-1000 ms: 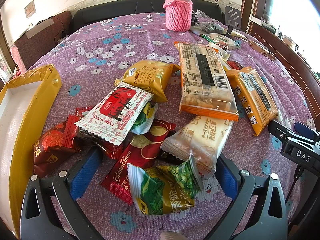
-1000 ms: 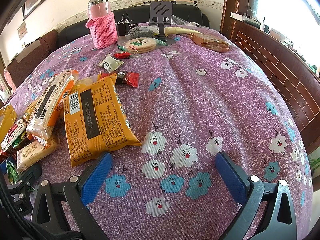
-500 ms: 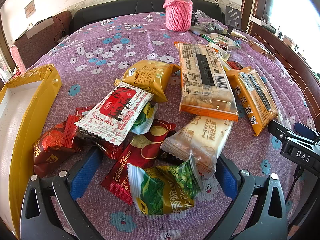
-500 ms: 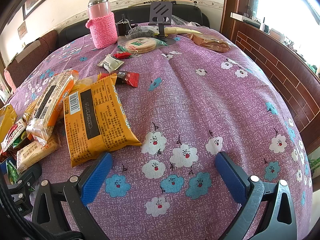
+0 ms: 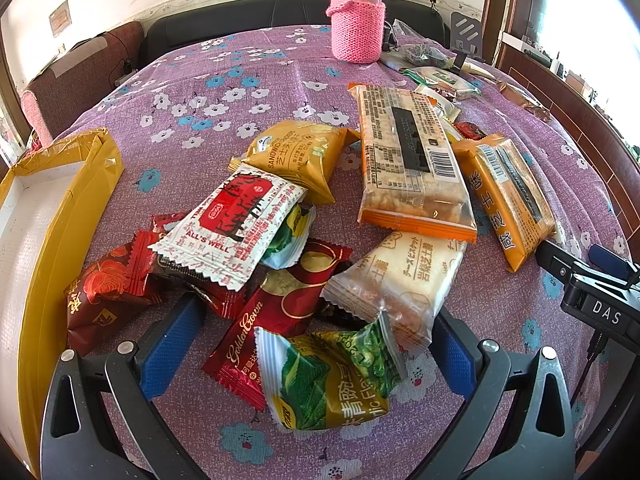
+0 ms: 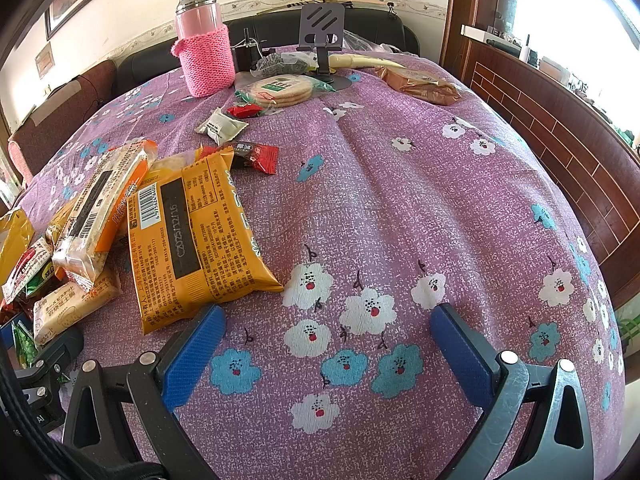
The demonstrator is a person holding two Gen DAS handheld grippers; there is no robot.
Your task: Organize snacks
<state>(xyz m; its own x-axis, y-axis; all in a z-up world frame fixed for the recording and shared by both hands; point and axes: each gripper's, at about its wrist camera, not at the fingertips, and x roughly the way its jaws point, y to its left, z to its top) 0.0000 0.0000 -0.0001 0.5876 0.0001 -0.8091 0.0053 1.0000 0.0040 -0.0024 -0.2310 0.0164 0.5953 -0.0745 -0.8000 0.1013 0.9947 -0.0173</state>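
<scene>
The left hand-held gripper (image 5: 312, 350) hangs low over the snack pile with its blue pads spread wide, gripping nothing. Between the pads lie a green pea packet (image 5: 328, 376) and a red Golden Crown packet (image 5: 276, 316), the green one overlapping the red. Just beyond sit a pale biscuit packet (image 5: 396, 280), a white and red packet (image 5: 232, 228) resting on other wrappers, and a dark red packet (image 5: 104, 300). Farther out lie a yellow sandwich-cracker packet (image 5: 296, 156) and a long clear cracker pack (image 5: 408, 164). A yellow box (image 5: 60, 216) (open, white inside) stands at the left edge of the desk (image 5: 224, 80), which carries a purple flowered cloth.

The right hand-held gripper (image 6: 326, 334) is also spread apart and holds nothing, over bare cloth. An orange biscuit pack (image 6: 192, 240) lies just beside its left pad. A pink bottle (image 6: 204, 48) stands well beyond.
</scene>
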